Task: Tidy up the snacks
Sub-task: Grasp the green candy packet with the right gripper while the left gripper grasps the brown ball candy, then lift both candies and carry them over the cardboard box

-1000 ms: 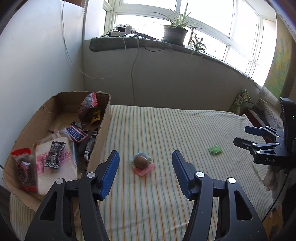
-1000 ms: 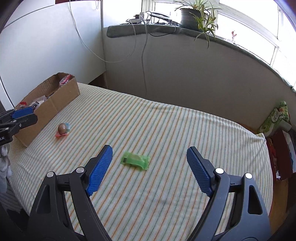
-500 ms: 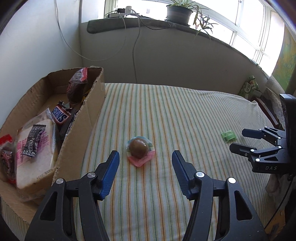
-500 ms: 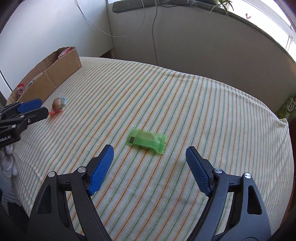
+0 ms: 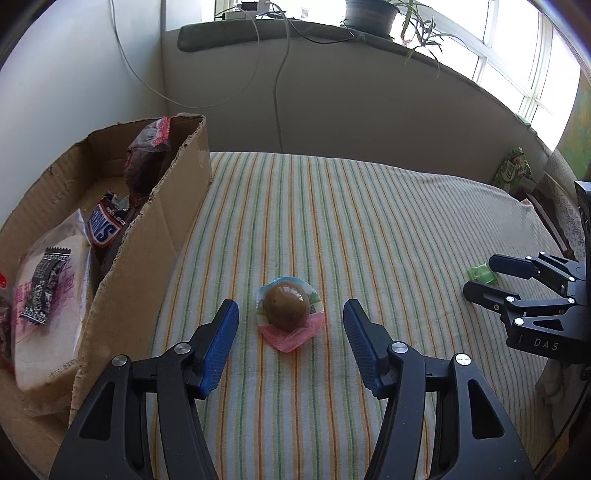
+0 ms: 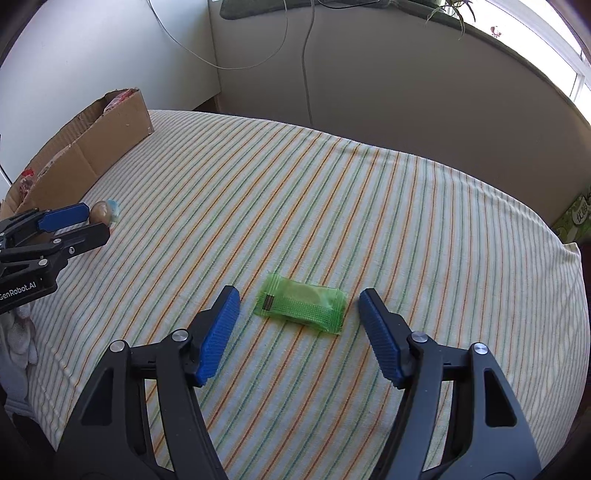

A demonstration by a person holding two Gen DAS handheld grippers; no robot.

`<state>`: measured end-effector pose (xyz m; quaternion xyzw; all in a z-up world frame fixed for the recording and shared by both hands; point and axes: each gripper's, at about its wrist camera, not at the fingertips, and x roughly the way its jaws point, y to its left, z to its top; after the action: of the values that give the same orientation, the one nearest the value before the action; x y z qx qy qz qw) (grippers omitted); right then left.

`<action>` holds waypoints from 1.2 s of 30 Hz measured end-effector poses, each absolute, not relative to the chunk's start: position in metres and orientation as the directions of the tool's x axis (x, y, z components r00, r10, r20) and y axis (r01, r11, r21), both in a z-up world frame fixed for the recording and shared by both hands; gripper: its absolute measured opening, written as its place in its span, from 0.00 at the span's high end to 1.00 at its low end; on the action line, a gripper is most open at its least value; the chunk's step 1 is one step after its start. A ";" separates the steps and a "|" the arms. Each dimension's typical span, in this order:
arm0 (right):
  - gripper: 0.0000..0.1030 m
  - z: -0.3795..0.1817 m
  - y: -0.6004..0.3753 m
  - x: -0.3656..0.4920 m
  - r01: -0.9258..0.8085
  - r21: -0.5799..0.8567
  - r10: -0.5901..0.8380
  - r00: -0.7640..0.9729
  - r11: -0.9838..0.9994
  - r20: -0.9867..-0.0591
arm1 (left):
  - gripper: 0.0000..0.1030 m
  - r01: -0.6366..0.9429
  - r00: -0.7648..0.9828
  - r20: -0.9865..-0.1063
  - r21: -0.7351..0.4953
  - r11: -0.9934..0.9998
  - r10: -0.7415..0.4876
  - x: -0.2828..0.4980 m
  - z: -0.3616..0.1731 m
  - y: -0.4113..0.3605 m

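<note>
A brown round snack in a clear pink-and-blue wrapper [image 5: 290,314] lies on the striped cloth, between the tips of my open left gripper [image 5: 290,319]. A green wrapped snack [image 6: 302,302] lies between the tips of my open right gripper [image 6: 300,306]. The cardboard box [image 5: 144,258] to the left holds several snacks: a Snickers bar [image 5: 105,225], a white packet [image 5: 48,306], a dark red bag [image 5: 147,158]. The right gripper also shows in the left wrist view [image 5: 487,275] at the green snack [image 5: 480,274]. The left gripper shows in the right wrist view [image 6: 79,225].
The striped cloth [image 6: 369,206] covers a raised surface that drops off at the near and right edges. A grey wall with a hanging cable [image 5: 277,92] stands behind. A green package [image 5: 513,171] sits at the far right edge. A potted plant [image 5: 369,14] stands on the sill.
Both grippers have moved forward and down toward their snacks; each snack now lies between the fingertips. The right gripper's opening has narrowed a little.
</note>
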<state>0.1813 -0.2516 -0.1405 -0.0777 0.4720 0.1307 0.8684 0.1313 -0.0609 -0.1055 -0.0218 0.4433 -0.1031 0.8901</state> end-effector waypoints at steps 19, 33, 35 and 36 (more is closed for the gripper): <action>0.68 -0.140 -0.257 0.169 -0.341 0.031 0.215 0.516 0.940 -0.829 | 0.67 0.202 0.585 -0.784 -0.105 0.974 -0.206 0.129 -0.109 -0.069; 0.70 -0.123 -0.263 0.148 -0.325 0.043 0.225 0.547 0.945 -0.807 | 0.67 0.222 0.619 -0.748 -0.123 0.967 -0.237 0.113 -0.088 -0.066; 0.70 -0.116 -0.258 0.146 -0.336 0.034 0.227 0.555 0.941 -0.801 | 0.67 0.222 0.630 -0.738 -0.128 0.966 -0.243 0.111 -0.081 -0.064; 0.70 -0.113 -0.256 0.145 -0.342 0.028 0.227 0.559 0.939 -0.797 | 0.67 0.222 0.636 -0.732 -0.131 0.966 -0.245 0.110 -0.079 -0.062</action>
<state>0.1453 -0.2556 -0.1129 -0.0648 0.4407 0.1615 0.8806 0.1096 -0.0623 -0.0785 -0.0142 0.4068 -0.1289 0.9043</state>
